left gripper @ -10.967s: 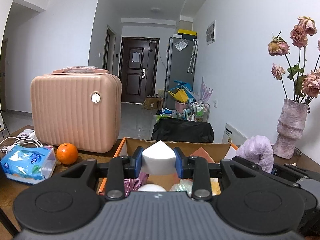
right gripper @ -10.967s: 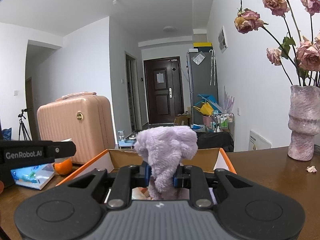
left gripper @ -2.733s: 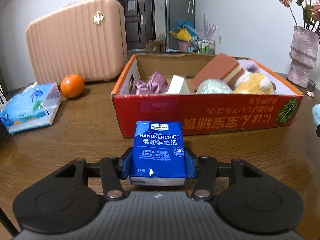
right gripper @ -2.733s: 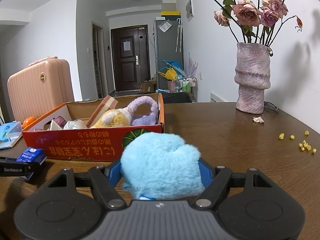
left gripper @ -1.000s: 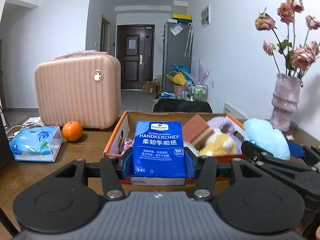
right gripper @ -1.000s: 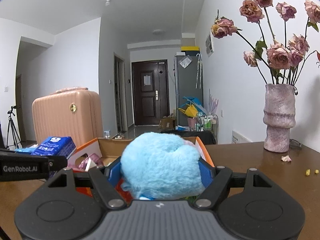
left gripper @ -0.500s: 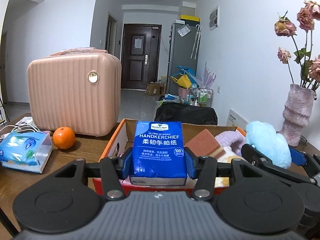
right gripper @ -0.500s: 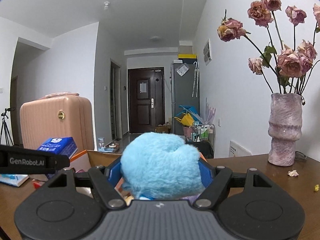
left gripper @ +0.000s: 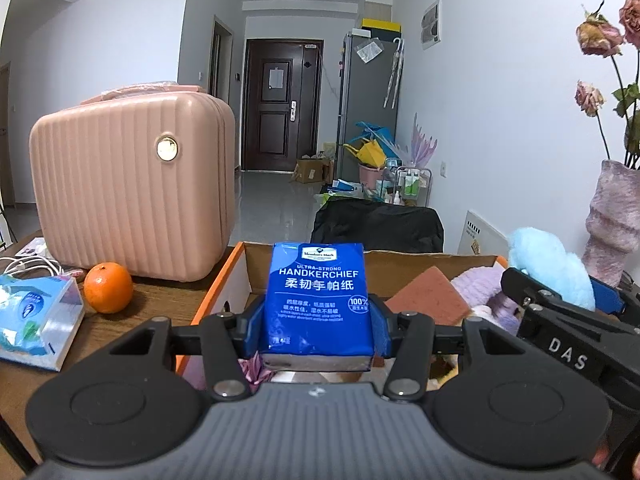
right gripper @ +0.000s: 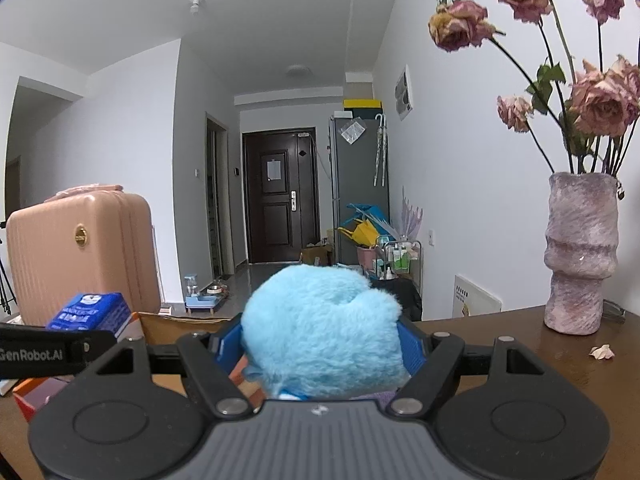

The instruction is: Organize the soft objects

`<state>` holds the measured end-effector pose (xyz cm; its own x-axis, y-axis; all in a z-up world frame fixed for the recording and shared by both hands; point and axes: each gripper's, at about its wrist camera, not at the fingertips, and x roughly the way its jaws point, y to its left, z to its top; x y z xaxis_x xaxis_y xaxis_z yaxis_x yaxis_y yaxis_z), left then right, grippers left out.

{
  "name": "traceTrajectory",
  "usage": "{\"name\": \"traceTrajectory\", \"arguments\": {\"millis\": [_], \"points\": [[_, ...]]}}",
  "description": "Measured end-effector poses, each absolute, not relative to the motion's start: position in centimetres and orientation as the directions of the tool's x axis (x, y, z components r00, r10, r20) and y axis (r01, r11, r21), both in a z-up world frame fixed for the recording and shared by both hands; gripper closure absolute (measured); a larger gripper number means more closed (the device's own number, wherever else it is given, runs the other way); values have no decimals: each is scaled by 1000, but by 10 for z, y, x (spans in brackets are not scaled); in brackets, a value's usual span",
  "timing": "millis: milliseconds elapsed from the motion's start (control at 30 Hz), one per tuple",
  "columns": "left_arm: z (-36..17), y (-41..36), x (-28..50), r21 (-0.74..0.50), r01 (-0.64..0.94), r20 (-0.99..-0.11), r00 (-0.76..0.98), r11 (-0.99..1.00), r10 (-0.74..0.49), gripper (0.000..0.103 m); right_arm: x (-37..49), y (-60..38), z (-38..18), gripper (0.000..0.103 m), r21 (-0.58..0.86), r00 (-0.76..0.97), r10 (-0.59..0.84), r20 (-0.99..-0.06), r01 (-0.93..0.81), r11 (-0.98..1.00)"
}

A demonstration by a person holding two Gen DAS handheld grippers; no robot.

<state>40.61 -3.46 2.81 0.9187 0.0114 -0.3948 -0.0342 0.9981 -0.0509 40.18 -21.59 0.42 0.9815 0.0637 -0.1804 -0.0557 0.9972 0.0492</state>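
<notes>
The left gripper [left gripper: 318, 326] was clamped on an upright blue handkerchief pack [left gripper: 318, 300], its pads pressed against both sides of the pack. The right gripper [right gripper: 320, 344] was closed around a pale blue plush toy [right gripper: 322, 330] that bulged above its fingers. Both pieces were carried clear of the table, above the near part of the open cardboard box [left gripper: 236, 268]; from the left wrist view the right gripper sat just to the right, level with the left. Both grippers pointed forward and slightly downward toward the box interior. Judged step: delivery of two soft items into the box, release not yet made. The next move would call for lowering each over free space and parting the fingers. Farther in, the box already held a brown sponge block [left gripper: 430, 294] and a lilac plush [left gripper: 478, 288]. Beyond the box, at left, stood an orange [left gripper: 108, 287] and a pink suitcase [left gripper: 132, 196]; at far right, a vase [right gripper: 580, 252].
</notes>
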Motion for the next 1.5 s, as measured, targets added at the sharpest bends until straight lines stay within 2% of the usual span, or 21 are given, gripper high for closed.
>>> {"name": "traceTrajectory", "arguments": {"millis": [367, 567, 633, 700, 800, 900, 967, 1167, 1500], "points": [[22, -35, 435, -7, -37, -392, 919, 999, 31, 51, 434, -218, 2, 28, 61, 971, 87, -223, -75, 995], [18, -33, 435, -9, -42, -407, 913, 999, 35, 50, 439, -218, -1, 25, 60, 962, 102, -252, -90, 994], [17, -32, 435, -9, -39, -403, 914, 999, 32, 46, 437, -219, -1, 19, 61, 962, 106, -252, -94, 994], [18, -32, 433, -11, -41, -393, 919, 999, 34, 32, 436, -220, -1, 17, 66, 962, 108, -249, -95, 993], [20, -31, 431, 0, -63, -371, 927, 998, 59, 20, 436, -223, -1, 14, 80, 962, 108, -249, -90, 993], [21, -31, 430, 10, -92, -359, 929, 996, 90, 10, 436, -227, -1, 1, 100, 963, 108, -248, -86, 991], [21, -31, 429, 20, -114, -347, 931, 993, 114, 1, 434, -229, 0, 0, 111, 968, 101, -232, -77, 991], [23, -27, 428, 12, -129, -337, 933, 992, 126, 0, 431, -234, 1, 0, 140, 971, 109, -214, -80, 987], [25, -23, 409, 9, -130, -301, 945, 992, 126, 0, 413, -231, 2, 0, 103, 978, 96, -186, -77, 992]]}}
